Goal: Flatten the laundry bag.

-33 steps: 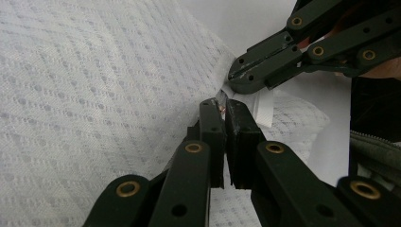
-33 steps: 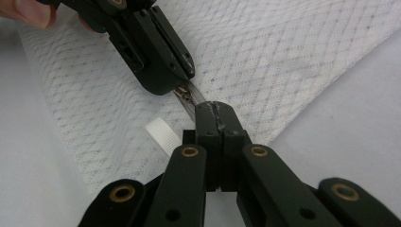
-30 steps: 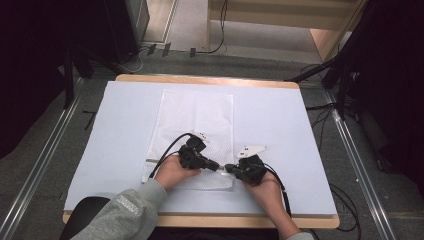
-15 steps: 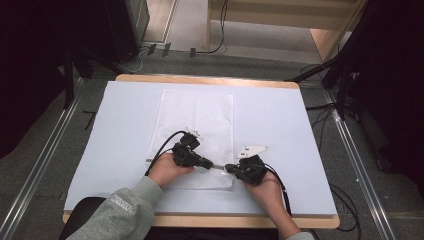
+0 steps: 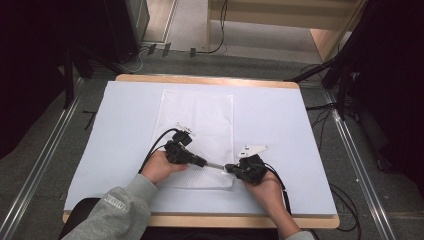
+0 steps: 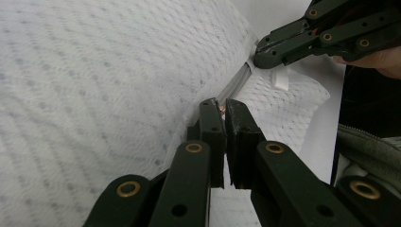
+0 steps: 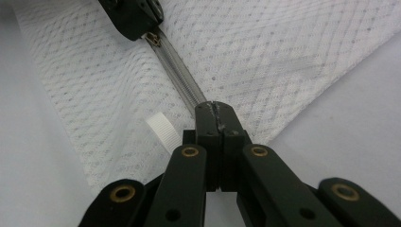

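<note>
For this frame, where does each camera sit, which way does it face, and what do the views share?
High view: above the person's side, looking forward and down at the table; both hands and a grey sleeve show.
Left gripper view: rides the left gripper, looking along its jaws at the mesh bag.
Right gripper view: rides the right gripper, clamped on the bag's edge.
Shared: both gripper views show the zipper.

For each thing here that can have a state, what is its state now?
Mesh zipper bag: lying flat on the table.
Zipper: closed between the two grippers.
Left gripper: shut on the zipper pull.
Right gripper: shut on the bag's zipper end.
</note>
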The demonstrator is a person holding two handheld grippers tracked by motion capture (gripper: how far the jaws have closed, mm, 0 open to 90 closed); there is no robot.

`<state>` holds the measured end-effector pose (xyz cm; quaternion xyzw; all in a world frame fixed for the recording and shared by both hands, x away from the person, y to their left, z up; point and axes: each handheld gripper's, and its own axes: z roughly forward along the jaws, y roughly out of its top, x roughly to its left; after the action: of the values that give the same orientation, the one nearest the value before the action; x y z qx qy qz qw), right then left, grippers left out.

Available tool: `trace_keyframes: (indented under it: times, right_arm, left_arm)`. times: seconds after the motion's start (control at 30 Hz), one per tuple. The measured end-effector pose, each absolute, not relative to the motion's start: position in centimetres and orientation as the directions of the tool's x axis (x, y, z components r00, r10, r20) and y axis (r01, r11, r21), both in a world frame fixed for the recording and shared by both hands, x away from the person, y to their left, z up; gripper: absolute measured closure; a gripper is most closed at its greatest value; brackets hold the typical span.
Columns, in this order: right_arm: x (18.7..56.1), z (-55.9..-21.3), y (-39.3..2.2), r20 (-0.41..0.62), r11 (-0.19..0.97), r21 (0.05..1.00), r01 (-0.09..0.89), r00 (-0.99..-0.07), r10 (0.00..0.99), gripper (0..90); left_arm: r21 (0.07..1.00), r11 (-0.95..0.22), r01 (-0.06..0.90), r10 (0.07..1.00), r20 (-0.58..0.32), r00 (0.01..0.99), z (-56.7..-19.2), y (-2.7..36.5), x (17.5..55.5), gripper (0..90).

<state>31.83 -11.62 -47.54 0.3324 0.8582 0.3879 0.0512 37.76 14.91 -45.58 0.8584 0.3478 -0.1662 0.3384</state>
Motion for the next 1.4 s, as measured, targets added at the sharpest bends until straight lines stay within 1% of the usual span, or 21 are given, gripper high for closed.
trace_keyframes:
  times: [0.4, 0.63, 0.83, 1.1, 1.4]
  right_arm:
    - [31.9, -47.6, -11.7, 0.173, 0.475, 0.704, 0.527, -0.777, 0.606, 90.0]
    - [31.9, -47.6, -11.7, 0.172, 0.476, 0.705, 0.526, -0.778, 0.605, 90.0]
    - [31.9, -47.6, -11.7, 0.172, 0.476, 0.707, 0.524, -0.779, 0.603, 90.0]
    - [31.9, -47.6, -11.7, 0.171, 0.478, 0.706, 0.523, -0.78, 0.602, 90.0]
    - [31.9, -47.6, -11.7, 0.172, 0.478, 0.705, 0.524, -0.78, 0.601, 90.0]
  left_arm:
    - [0.455, -0.514, 0.727, 0.495, -0.535, 0.685, -44.4, 17.8, 38.2, 87.8]
    - [0.446, -0.483, 0.753, 0.507, -0.559, 0.656, -43.9, 20.0, 38.4, 87.8]
    - [0.443, -0.494, 0.748, 0.496, -0.563, 0.661, -43.8, 20.3, 38.3, 87.8]
    - [0.435, -0.489, 0.756, 0.504, -0.567, 0.652, -43.7, 20.9, 38.3, 87.9]
    - [0.427, -0.479, 0.767, 0.522, -0.564, 0.64, -43.6, 23.1, 38.3, 87.9]
